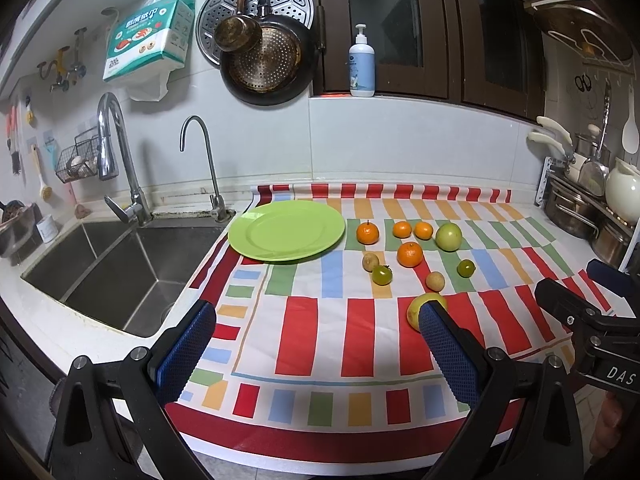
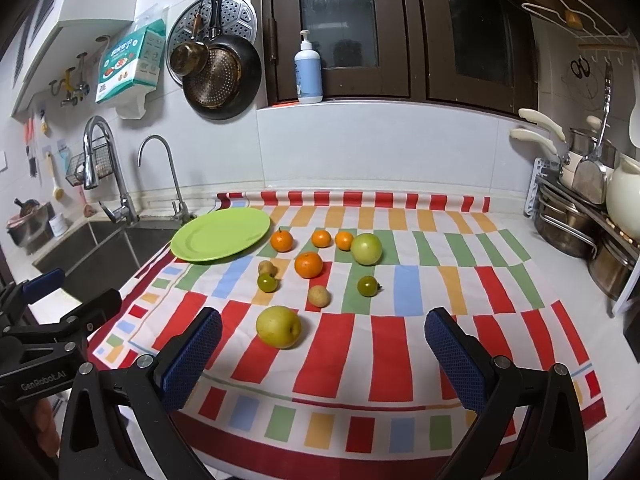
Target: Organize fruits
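An empty green plate (image 1: 286, 236) (image 2: 220, 234) lies on the striped cloth beside the sink. Right of it lie several oranges (image 1: 409, 254) (image 2: 308, 265), a green apple (image 1: 448, 237) (image 2: 366, 249), two green tomatoes (image 1: 382, 275) (image 2: 368, 286), two small brown fruits (image 1: 435, 281) (image 2: 319, 296) and a yellow pear (image 1: 416, 308) (image 2: 278, 327). My left gripper (image 1: 320, 344) is open and empty above the cloth's front; its right finger hides part of the pear. My right gripper (image 2: 324, 354) is open and empty, just right of the pear.
A steel sink (image 1: 108, 276) with two faucets (image 1: 116, 160) sits left. A pot rack (image 2: 580, 216) and a white kettle (image 2: 624, 196) stand at the right. Pans (image 1: 264, 60) hang on the wall. A soap bottle (image 1: 362, 64) stands on the sill.
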Demonstrator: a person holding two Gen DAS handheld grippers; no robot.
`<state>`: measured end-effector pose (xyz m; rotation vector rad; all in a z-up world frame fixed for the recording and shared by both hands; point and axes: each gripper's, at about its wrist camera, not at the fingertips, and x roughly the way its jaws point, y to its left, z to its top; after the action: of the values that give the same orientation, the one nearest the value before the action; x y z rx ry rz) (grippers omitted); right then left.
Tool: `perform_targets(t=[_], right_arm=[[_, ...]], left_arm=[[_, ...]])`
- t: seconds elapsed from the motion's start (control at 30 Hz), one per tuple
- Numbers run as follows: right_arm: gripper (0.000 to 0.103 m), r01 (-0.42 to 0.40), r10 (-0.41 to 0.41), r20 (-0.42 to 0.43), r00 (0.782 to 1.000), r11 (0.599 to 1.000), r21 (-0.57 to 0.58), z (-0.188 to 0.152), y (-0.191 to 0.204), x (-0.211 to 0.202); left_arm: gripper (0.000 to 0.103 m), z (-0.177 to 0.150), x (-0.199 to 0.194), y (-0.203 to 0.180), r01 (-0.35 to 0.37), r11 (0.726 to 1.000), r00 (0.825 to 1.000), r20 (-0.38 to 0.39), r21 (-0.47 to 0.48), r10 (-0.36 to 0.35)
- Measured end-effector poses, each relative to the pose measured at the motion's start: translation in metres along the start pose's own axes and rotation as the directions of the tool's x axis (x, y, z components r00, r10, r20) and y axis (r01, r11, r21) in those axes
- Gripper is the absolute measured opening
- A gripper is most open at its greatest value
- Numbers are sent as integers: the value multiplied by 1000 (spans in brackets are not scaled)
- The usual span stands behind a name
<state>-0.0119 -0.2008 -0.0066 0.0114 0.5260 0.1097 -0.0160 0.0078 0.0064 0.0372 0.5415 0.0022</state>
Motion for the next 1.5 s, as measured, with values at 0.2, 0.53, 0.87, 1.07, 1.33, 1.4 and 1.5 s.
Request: perform_targets(t=[0.2, 0.53, 0.87, 1.07, 1.33, 1.4, 1.5], right_arm=[[102, -7, 7, 4, 1000, 1000, -2, 0, 0, -1], [102, -7, 7, 11, 1000, 1000, -5, 0, -1, -3], [102, -6, 6, 10, 1000, 1000, -4, -1, 0, -3], [102, -7, 7, 11, 1000, 1000, -4, 0, 0, -3], [102, -7, 7, 11, 1000, 1000, -4, -1, 0, -3], [102, -7, 8, 11, 1000, 1000, -3, 0, 0, -3], [102, -7, 7, 12, 1000, 1000, -4, -1, 0, -3]], left_arm=[[103, 0, -1, -1, 2, 1000, 1000, 7, 1, -2], [103, 1, -2, -3, 3, 1000, 1000, 10, 2, -3], [103, 1, -3, -4, 9, 1000, 1000, 12, 2, -9], [103, 1, -3, -5, 12, 1000, 1000, 13, 4, -12], [103, 2, -2, -6, 14, 1000, 1000, 11, 8, -15], [103, 3, -2, -6, 15, 1000, 1000, 11, 8, -15], [103, 3, -1, -6, 17, 1000, 1000, 10, 9, -17]])
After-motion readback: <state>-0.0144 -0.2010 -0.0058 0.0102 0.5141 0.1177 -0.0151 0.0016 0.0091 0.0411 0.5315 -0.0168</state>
